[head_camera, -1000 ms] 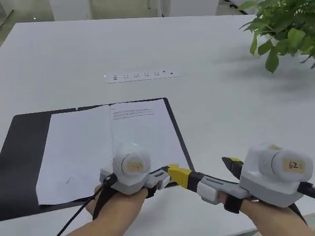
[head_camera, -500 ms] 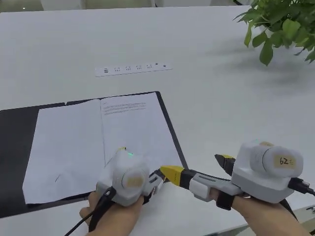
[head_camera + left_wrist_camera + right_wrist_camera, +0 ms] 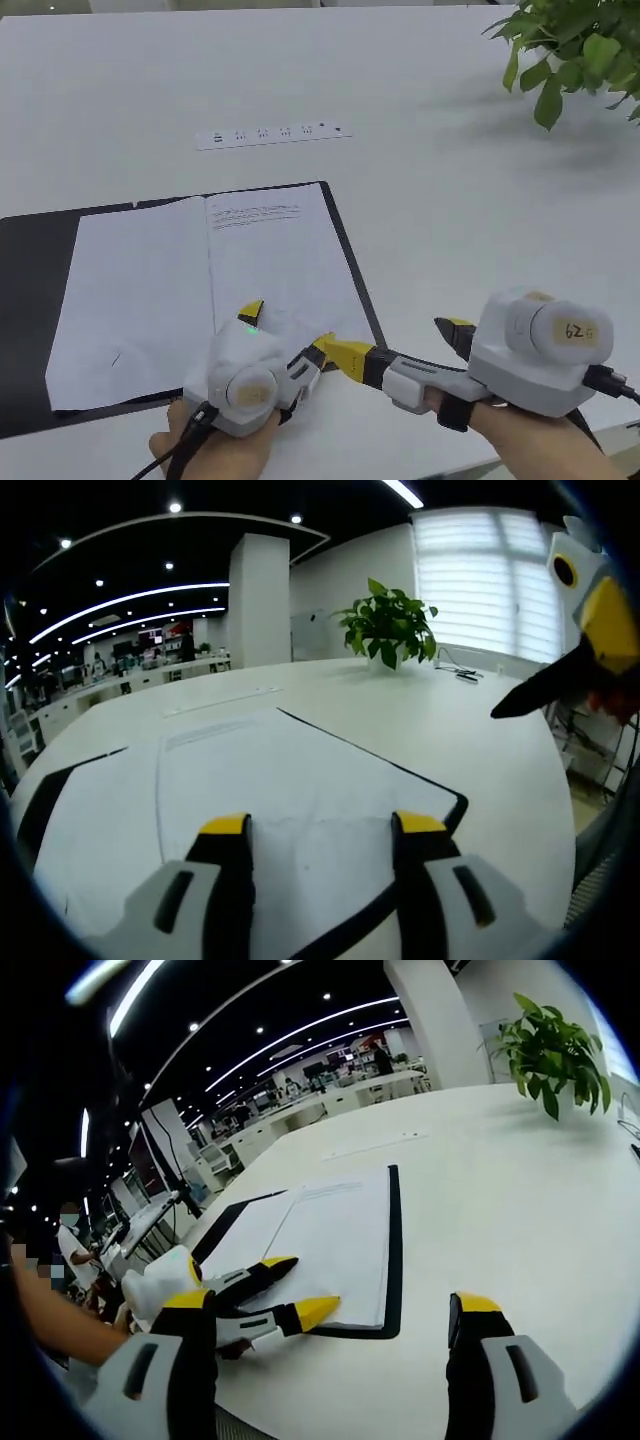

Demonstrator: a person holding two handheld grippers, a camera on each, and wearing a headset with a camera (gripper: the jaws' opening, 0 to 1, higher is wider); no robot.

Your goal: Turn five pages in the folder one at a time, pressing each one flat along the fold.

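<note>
Folder [image 3: 30,300] lies open beneath the left claw's [image 3: 322,825] spread jaws.

A: How many grippers are there?
B: Two, the left gripper [image 3: 285,330] and the right gripper [image 3: 395,338].
A: And on the bench [image 3: 450,200]?
B: One folder [image 3: 35,300] with two pages [image 3: 140,290] showing, one power strip [image 3: 272,133] and one plant [image 3: 580,50] at the far right corner.

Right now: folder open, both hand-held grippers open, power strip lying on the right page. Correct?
No. The power strip lies on the table beyond the folder, apart from it; the head view shows it. Folder open, left hand-held gripper and right hand-held gripper open: right.
</note>
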